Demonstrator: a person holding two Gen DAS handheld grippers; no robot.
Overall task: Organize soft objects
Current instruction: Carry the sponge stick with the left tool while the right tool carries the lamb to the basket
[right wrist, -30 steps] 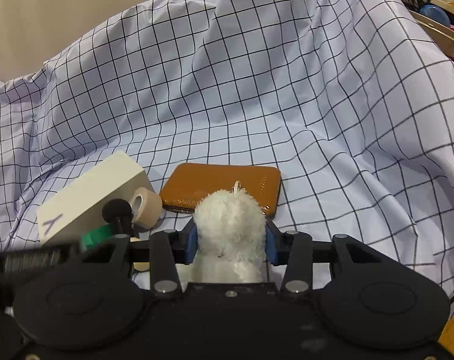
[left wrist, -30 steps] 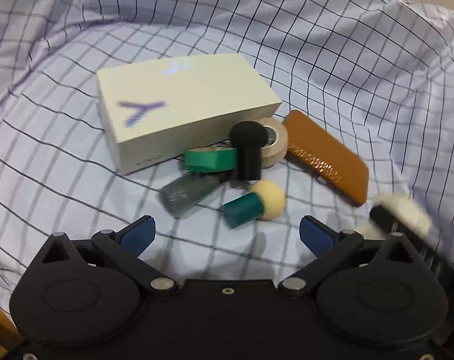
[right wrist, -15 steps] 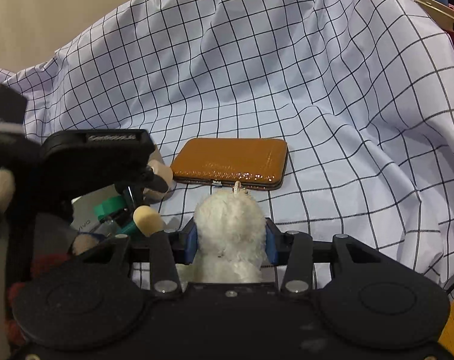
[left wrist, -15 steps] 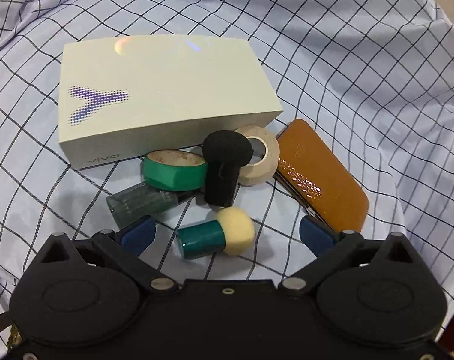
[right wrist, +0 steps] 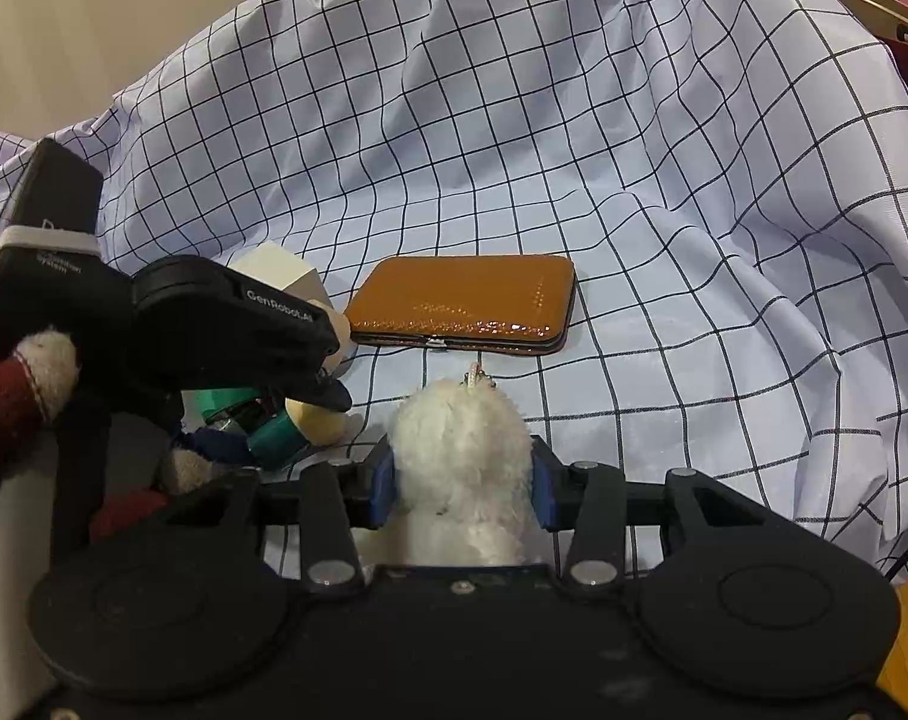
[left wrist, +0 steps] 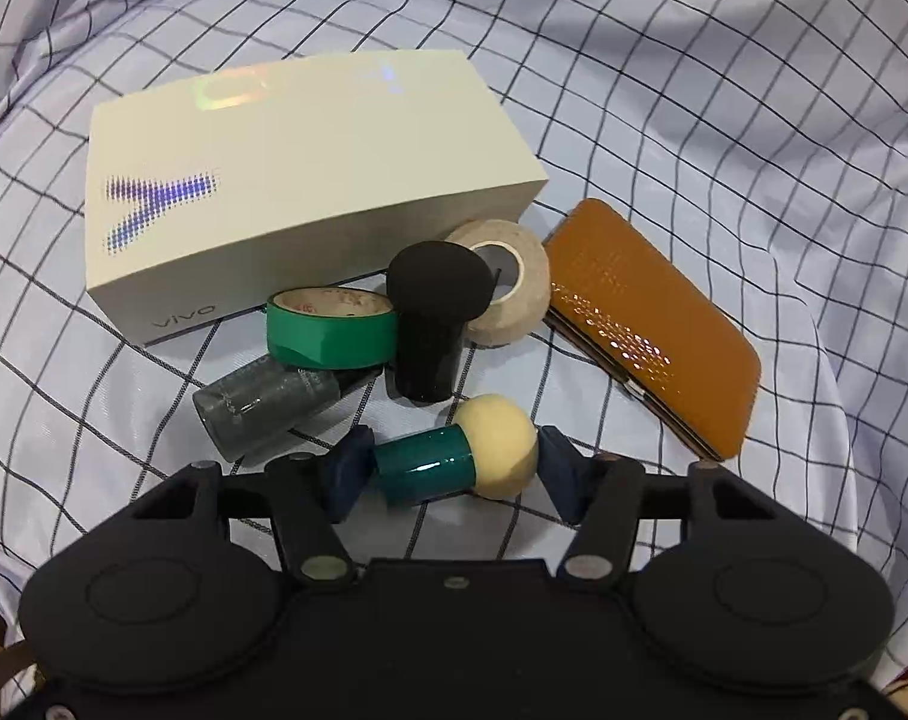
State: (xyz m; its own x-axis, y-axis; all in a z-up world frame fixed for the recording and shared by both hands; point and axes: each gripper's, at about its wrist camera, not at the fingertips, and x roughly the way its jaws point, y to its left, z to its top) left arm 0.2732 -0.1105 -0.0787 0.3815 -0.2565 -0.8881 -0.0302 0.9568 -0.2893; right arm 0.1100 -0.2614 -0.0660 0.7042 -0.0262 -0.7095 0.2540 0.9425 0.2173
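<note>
Left wrist view looks steeply down on a pale checked cloth (left wrist: 724,120) that carries a small heap of things: a cream phone box (left wrist: 298,192) toward the cloth's far left, and against its near side a green tape roll (left wrist: 328,333), a beige tape roll (left wrist: 505,285), a black sponge applicator (left wrist: 433,318) standing upright and a grey glittery bottle (left wrist: 262,405) on its side. A tan clasp case (left wrist: 652,324) lies to the right of the heap. Nearest the camera, a teal-handled sponge applicator (left wrist: 454,462) lies on its side between the left gripper (left wrist: 448,471) pads, handle toward the left pad and soft cream head toward the right pad. The jaws are closing on it, and both pads look to be at or touching its ends. Right wrist view shows the right gripper (right wrist: 463,483) pinching a white fluffy plush (right wrist: 463,450) between its blue pads, held just above the cloth near its front edge, with the tan case lying beyond. For a good pickup, the left jaws probably want to close gently, since the foam head will give and an end-to-end grip on a round handle could slip or swing out. Lifting straight up should avoid nudging the bottle just beside it.
</note>
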